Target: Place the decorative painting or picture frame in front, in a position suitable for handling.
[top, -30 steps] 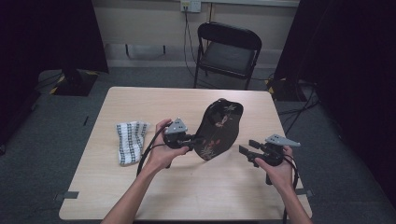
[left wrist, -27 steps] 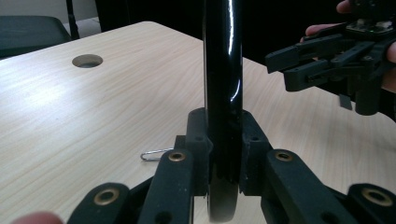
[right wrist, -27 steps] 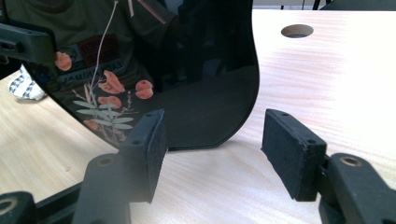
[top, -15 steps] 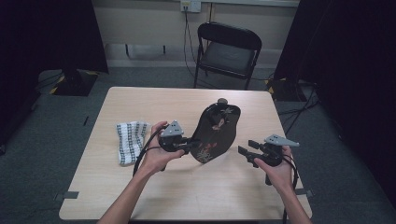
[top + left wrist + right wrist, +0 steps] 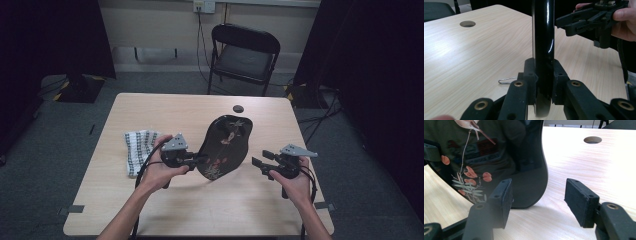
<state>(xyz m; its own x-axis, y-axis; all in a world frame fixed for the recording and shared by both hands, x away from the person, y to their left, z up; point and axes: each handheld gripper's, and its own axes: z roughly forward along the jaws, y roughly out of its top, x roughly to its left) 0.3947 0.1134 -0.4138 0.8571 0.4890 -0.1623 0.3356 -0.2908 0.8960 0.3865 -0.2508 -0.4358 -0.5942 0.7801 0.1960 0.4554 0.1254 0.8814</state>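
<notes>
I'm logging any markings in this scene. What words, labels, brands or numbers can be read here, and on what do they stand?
None can be read.
The black tray bears painted flowers and a bird, no lettering.
The reflection in the tray shows a dark patch that may hold print: too blurred to read.
The checked cloth, the table and both tongs show no text.

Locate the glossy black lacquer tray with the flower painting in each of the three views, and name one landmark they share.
High view: the glossy black lacquer tray stands tilted at the table's middle, clamped by the left hand-held gripper.
Left gripper view: its edge rises upright at centre between the jaws.
Right gripper view: its painted face takes up the upper left.
Shared landmark: the round hole in the tabletop.
</notes>
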